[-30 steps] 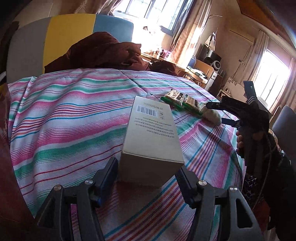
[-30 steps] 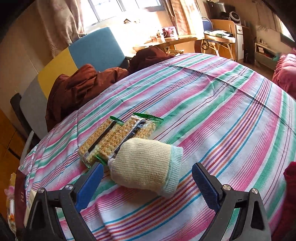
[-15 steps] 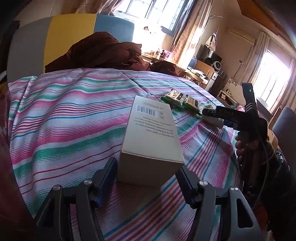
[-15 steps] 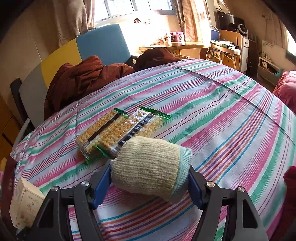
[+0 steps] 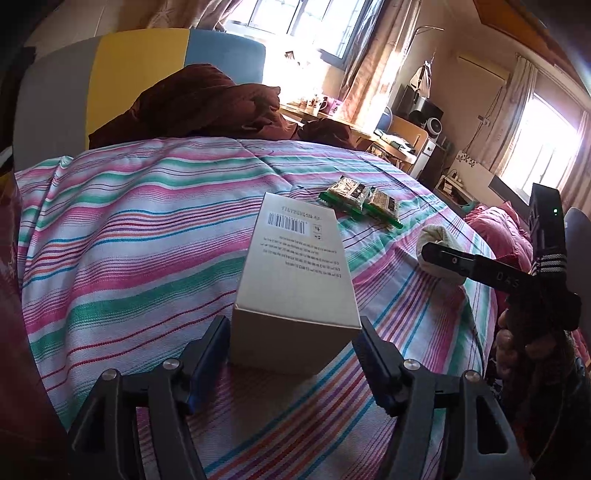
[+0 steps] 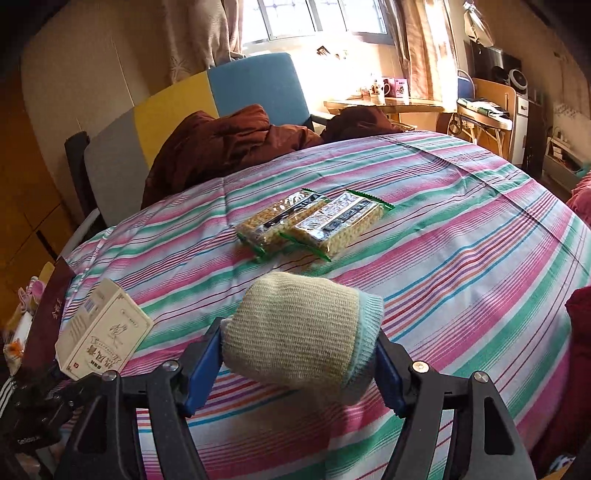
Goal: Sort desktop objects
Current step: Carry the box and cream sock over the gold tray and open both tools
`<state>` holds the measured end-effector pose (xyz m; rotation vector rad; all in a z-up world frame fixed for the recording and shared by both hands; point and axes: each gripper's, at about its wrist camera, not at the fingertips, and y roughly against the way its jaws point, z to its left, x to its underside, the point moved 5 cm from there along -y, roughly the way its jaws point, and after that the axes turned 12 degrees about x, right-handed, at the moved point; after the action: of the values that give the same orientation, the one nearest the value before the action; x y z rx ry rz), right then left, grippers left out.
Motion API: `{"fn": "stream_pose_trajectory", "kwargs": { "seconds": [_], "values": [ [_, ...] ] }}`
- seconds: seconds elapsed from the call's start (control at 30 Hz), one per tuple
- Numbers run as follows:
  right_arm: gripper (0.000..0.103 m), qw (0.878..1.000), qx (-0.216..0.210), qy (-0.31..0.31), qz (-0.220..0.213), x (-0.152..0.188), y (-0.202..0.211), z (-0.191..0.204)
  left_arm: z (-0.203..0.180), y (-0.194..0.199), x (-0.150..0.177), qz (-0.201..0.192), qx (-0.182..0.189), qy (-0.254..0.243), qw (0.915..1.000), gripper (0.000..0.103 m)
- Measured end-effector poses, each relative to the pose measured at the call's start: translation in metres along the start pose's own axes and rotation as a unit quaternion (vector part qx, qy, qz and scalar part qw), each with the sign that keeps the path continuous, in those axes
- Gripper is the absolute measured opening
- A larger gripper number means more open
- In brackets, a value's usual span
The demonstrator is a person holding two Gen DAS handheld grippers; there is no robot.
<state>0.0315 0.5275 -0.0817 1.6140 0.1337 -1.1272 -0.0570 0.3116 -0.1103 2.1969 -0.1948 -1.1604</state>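
Right wrist view: your striped cloth [image 6: 461, 236], pink, green and white, covers the round surface; a grey, yellow and blue chair [image 6: 177, 110] and a sunlit window [image 6: 314, 18] stand behind. Your right gripper [image 6: 299, 363] clamps the knitted cream sock [image 6: 303, 332], soft and rounded, pale-green cuff to the right. Two crinkly biscuit packets [image 6: 314, 225] lie beyond it, apart. Your left gripper [image 5: 291, 352] grips the smooth cardboard box [image 5: 299, 269], barcode up, both pads touching its sides
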Motion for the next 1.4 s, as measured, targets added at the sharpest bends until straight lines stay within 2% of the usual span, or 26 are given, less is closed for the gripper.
{"fn": "stream_pose_trajectory", "kwargs": {
  "seconds": [0.37,0.47,0.53,0.93,1.13,1.27,1.4],
  "values": [
    [0.073,0.999,-0.022,0.030,-0.013,0.016,0.020,0.024,0.003,0.000,-0.018,0.010,-0.023,-0.019,0.9995,0.070],
    [0.073,0.999,-0.029,0.035,-0.010,0.019,0.020,0.031,0.002,0.000,-0.020,0.010,-0.022,-0.025,0.9994,0.054],
    [0.073,0.999,-0.034,0.037,-0.008,0.021,0.020,0.035,0.001,0.000,-0.020,0.008,-0.020,-0.029,0.9994,0.054],
    [0.073,0.996,-0.058,0.069,-0.005,0.029,0.023,0.067,-0.012,0.075,-0.016,-0.067,-0.034,-0.041,0.9963,0.051],
    [0.073,0.992,-0.080,0.092,-0.011,0.030,0.033,0.096,-0.015,0.117,-0.014,-0.107,-0.042,-0.042,0.9926,0.051],
    [0.073,0.988,-0.099,0.113,-0.018,0.029,0.043,0.120,-0.001,0.168,-0.014,-0.153,-0.067,-0.019,0.9857,0.051],
    [0.073,0.981,-0.128,0.141,-0.029,0.029,0.058,0.154,0.024,0.224,-0.010,-0.207,-0.119,0.007,0.9711,0.051]
  ]
}}
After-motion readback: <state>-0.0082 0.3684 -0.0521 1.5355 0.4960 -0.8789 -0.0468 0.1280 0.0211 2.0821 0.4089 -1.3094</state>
